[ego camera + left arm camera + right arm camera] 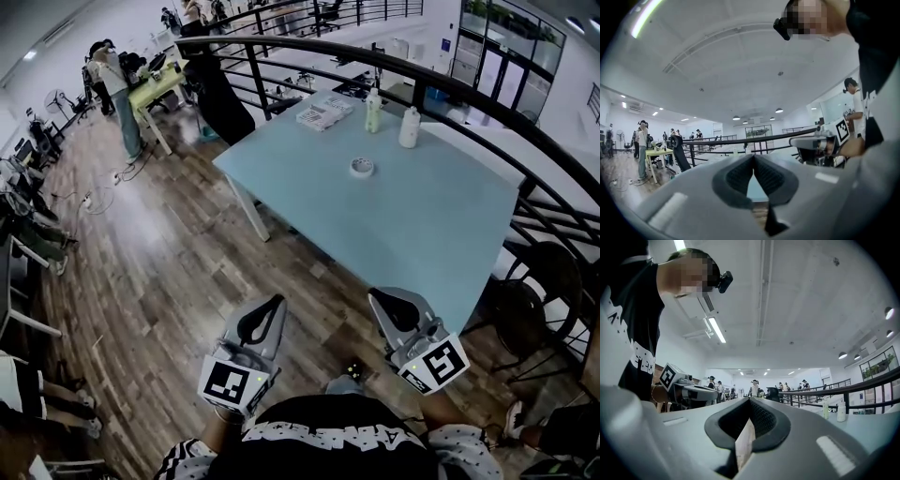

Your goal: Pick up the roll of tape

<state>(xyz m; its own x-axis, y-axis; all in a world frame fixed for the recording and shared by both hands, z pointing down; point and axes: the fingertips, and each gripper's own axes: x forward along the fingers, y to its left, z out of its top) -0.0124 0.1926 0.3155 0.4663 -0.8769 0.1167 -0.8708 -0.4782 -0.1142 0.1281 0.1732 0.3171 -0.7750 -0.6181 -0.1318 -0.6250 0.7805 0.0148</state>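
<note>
Lying flat, hole upward: tape roll (362, 167)

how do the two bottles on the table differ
The green bottle is tinted pale green; the white bottle is plain white. The green bottle is slimmer, the white bottle stouter. The green bottle stands nearer the box; the white bottle is farther from it. Both stand upright beyond the tape.

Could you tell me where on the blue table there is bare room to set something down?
The table is bare across its whole near half, from the roll of tape to the near edge, and also along its left edge. The far end is crowded: a flat packet, a greenish bottle and a white bottle.
</note>
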